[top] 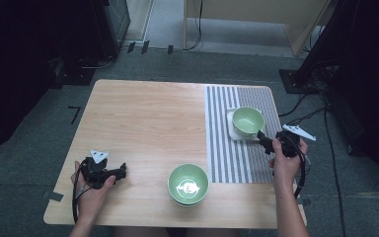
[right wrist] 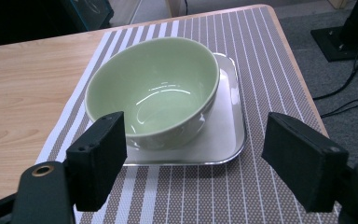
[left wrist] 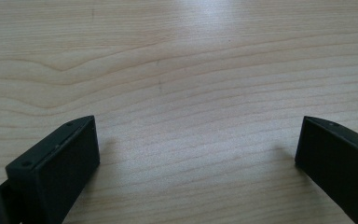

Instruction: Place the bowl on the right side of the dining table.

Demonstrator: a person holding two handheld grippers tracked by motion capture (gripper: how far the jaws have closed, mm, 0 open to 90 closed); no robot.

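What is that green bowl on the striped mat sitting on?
The green bowl sits on a small square tray, which lies on the striped mat. The tray's surface directly beneath the bowl is covered.

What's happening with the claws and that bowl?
Right gripper open, facing bowl on tray. Left gripper open over table. Path clear.

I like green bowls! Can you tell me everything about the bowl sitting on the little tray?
The bowl is pale green, glossy like glazed ceramic, round and deep, with a smooth rim. It stands upright and empty, light glinting inside. It sits on a square white tray on the striped mat, toward the tray's left in the right gripper view. The right gripper is open just before it, not touching.
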